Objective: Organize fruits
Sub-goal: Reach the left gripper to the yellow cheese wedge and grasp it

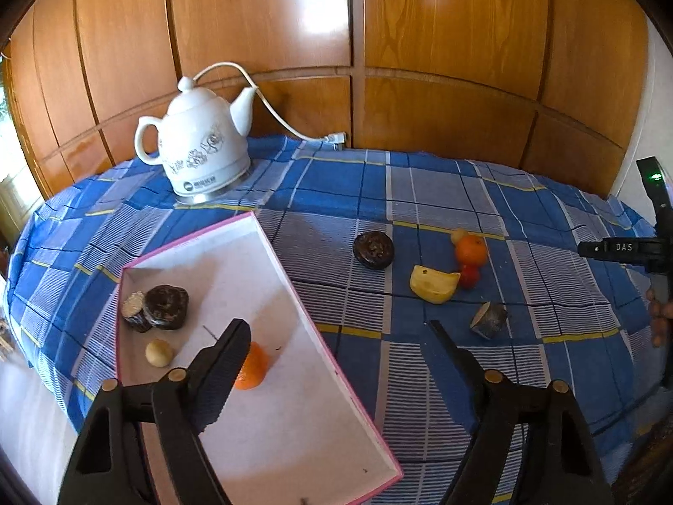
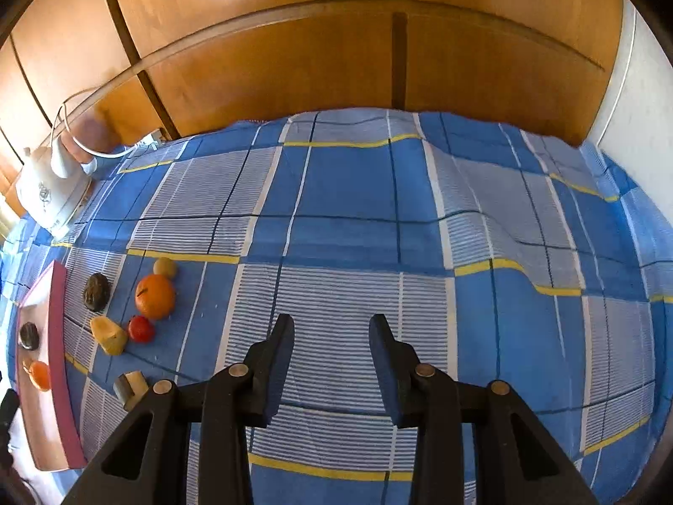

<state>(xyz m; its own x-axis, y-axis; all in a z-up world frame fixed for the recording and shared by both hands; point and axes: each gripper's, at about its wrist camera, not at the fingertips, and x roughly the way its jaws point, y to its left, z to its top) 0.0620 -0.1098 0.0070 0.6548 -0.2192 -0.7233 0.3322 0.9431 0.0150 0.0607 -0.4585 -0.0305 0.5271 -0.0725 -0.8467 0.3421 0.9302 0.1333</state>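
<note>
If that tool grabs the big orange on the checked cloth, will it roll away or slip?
The round orange fruit would probably roll if nudged, since nothing flat steadies it. The small red fruit and small yellowish ball right beside it might check it on those sides. The left tool has ribbed fingers, so slipping seems unlikely.

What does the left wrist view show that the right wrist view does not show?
Only the left wrist view shows the small beige ball and cut dark piece inside the pink-edged box, and its wide floor. Only the right wrist view shows the cloth's right side. Both show the white kettle, the loose orange, and the yellow piece.
</note>
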